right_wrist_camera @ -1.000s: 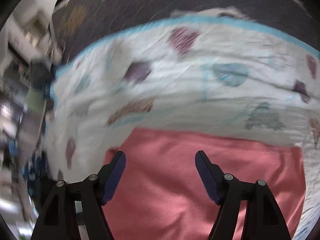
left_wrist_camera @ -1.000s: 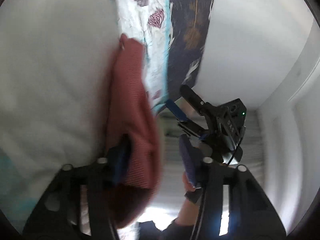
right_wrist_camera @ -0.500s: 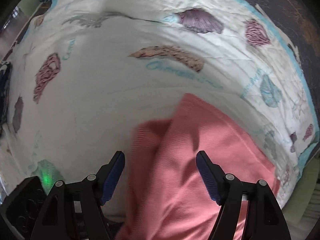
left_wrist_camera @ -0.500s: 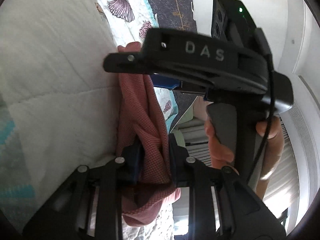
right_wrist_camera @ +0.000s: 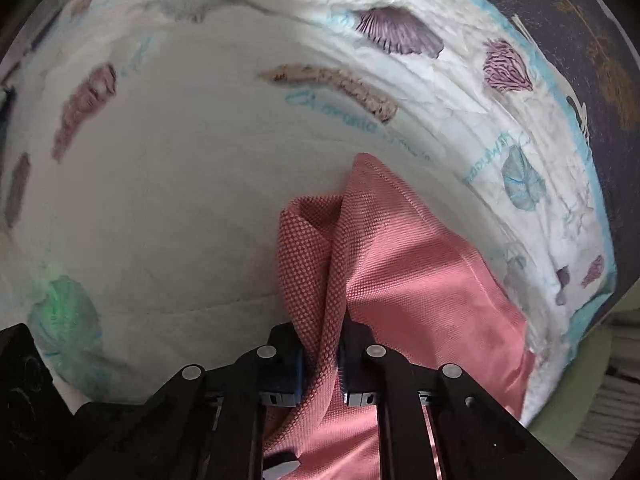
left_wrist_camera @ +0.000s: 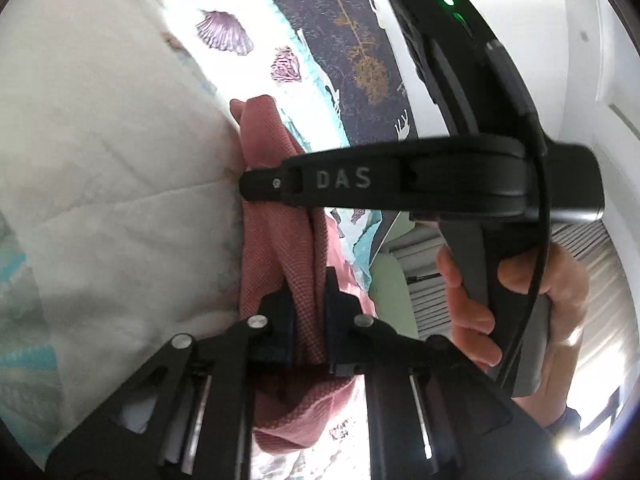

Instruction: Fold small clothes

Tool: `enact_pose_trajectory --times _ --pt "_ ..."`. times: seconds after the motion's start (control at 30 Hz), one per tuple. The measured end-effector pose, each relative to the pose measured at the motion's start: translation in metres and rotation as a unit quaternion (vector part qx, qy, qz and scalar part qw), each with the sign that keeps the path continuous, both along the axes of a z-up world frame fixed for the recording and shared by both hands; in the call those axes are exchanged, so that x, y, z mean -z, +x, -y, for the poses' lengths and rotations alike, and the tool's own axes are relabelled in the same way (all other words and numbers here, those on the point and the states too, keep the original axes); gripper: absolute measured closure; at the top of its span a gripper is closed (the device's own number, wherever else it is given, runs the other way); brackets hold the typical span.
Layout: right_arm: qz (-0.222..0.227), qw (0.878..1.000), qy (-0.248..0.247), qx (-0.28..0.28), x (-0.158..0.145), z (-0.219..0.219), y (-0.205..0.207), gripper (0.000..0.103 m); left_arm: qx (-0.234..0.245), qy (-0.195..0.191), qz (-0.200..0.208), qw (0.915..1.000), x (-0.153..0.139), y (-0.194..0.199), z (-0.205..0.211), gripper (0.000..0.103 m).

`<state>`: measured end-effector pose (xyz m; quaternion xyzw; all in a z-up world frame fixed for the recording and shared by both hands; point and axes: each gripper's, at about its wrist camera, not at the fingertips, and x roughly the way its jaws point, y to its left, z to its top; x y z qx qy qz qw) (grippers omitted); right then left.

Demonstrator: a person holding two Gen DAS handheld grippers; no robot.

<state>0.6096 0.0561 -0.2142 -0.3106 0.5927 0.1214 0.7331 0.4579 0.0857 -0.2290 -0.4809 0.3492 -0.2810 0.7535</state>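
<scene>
Left claw (left_wrist_camera: 308, 312) just closed, clenched on bunched pink garment (left_wrist_camera: 280, 240), bottom centre of left view. Right claw (right_wrist_camera: 320, 356) just closed, also pinching garment, bottom centre of right view. Garment trails onto shell-print quilt (right_wrist_camera: 200, 160). Hand (left_wrist_camera: 520, 300) at right holds right claw's handle.

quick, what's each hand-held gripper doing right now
left hand-held gripper: jaws just closed, shut on the pink cloth
right hand-held gripper: jaws just closed, shut on the same pink cloth

The cloth (right_wrist_camera: 392, 280) lies on the quilt (right_wrist_camera: 180, 208), at five o'clock; the quilt's border (right_wrist_camera: 568, 120) runs at two o'clock.
</scene>
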Motion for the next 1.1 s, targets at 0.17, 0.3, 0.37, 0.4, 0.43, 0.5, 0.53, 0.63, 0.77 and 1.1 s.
enact_pose_trajectory --times 0.17,0.3,0.37,0.4,0.43,0.5,0.53,0.63,0.77,1.1 --pt "0.011 0.999 0.038 0.004 -0.029 0.019 -0.003 0.093 0.003 0.025 0.026 0.9994 -0.032 0.001 0.018 0.091" --pt "0.019 0.998 0.064 0.018 -0.061 0.04 -0.01 0.093 0.01 0.038 0.048 0.9981 -0.06 0.003 0.043 0.091" --pt "0.027 0.997 0.066 0.025 -0.073 0.052 -0.014 0.093 0.021 0.035 0.053 0.9978 -0.072 0.005 0.06 0.091" --pt "0.03 0.997 0.069 0.03 -0.08 0.061 -0.016 0.093 0.024 0.033 0.055 0.9977 -0.076 0.003 0.064 0.091" --pt "0.033 0.996 0.072 0.034 -0.086 0.069 -0.018 0.093 0.029 0.032 0.057 0.9974 -0.081 0.004 0.072 0.091" --pt "0.04 0.995 0.081 0.043 -0.1 0.09 -0.022 0.093 0.04 0.032 0.066 0.9965 -0.092 0.005 0.09 0.091" --pt "0.044 0.994 0.086 0.05 -0.107 0.103 -0.025 0.093 0.045 0.03 0.072 0.9959 -0.097 0.005 0.1 0.091" --pt "0.053 0.991 0.102 0.068 -0.123 0.139 -0.029 0.093 0.059 0.026 0.08 0.9947 -0.106 0.008 0.13 0.091" --pt "0.057 0.986 0.124 0.095 -0.133 0.19 -0.03 0.093 0.076 0.022 0.081 0.9936 -0.111 0.012 0.172 0.091" --pt "0.017 0.961 0.201 0.191 -0.083 0.324 -0.015 0.092 0.118 0.045 0.024 0.9918 -0.068 0.017 0.271 0.088"
